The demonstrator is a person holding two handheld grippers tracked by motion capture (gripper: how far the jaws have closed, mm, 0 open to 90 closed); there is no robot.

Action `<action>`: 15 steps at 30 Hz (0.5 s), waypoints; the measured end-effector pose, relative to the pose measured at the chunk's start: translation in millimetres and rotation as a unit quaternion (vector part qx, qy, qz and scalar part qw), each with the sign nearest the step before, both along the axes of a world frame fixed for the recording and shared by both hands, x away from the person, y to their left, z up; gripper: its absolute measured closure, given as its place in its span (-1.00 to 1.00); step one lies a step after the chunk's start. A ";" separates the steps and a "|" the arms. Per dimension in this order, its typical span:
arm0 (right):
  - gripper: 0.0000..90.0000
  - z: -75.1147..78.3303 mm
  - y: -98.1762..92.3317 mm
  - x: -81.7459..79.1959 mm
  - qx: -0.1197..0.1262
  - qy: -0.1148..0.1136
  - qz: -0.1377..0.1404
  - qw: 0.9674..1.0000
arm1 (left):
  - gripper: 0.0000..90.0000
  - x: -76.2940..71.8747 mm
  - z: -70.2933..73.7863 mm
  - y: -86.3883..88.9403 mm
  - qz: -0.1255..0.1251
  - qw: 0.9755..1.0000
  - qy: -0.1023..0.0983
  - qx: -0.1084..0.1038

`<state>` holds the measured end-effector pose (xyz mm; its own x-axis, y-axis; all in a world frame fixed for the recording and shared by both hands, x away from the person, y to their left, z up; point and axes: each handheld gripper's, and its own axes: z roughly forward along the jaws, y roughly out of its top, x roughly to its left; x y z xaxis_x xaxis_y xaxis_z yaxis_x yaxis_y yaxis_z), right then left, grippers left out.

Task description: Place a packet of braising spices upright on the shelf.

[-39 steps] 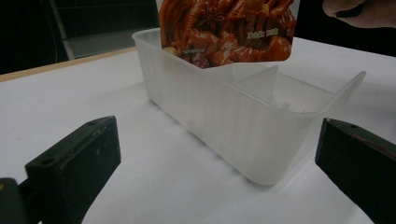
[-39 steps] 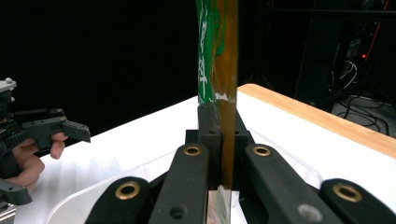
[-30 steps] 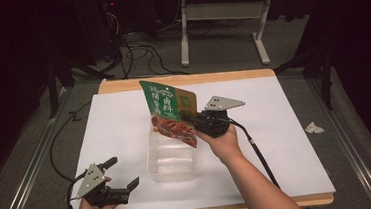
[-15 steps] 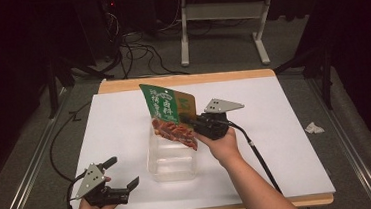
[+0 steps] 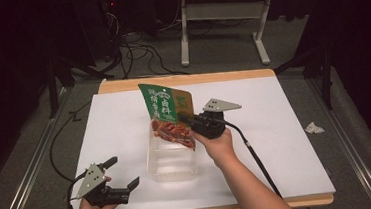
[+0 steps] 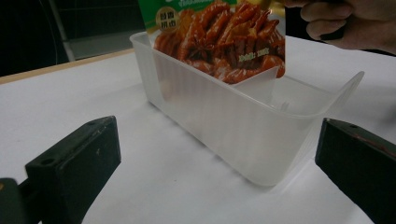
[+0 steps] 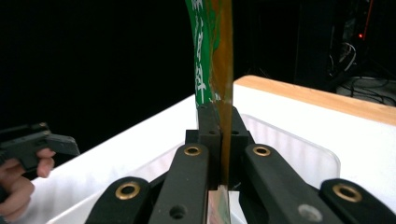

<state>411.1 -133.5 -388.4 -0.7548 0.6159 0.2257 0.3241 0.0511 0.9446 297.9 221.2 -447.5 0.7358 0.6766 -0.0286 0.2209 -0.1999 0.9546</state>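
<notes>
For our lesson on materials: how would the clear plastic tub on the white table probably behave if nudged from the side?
The clear, thin-walled plastic tub looks light, so it would probably slide on the smooth white table sheet. Its low, wide shape suggests sliding rather than tipping. The green snack pouch, pinched by the right hand-held gripper, dips into it and may catch its rim.

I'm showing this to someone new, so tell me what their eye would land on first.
The green snack pouch printed with red-brown food stands out most, held upright over the middle of the white table with its lower end dipping into a clear plastic tub. The right tongs are shut on the pouch's edge. The left tongs rest open at the table's near-left corner, pointing toward the tub.
</notes>
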 end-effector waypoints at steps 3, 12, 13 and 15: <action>1.00 -6.1 2.9 2.1 -0.023 0.005 -0.008 1.000 | -0.98 0.2 0.1 0.3 0.000 1.000 0.000 0.001; 0.97 -20.2 -2.5 -0.1 -0.029 -0.001 -0.019 0.999 | -0.98 0.4 -0.1 0.3 -0.001 1.000 -0.001 0.002; 0.97 -20.2 -2.5 -0.1 -0.029 -0.001 -0.019 0.999 | -0.98 0.4 -0.1 0.3 -0.001 1.000 -0.001 0.002; 0.70 -22.7 -4.3 -1.3 -0.043 0.006 -0.016 0.999 | -0.98 0.6 -0.6 -0.5 -0.002 1.000 0.000 0.004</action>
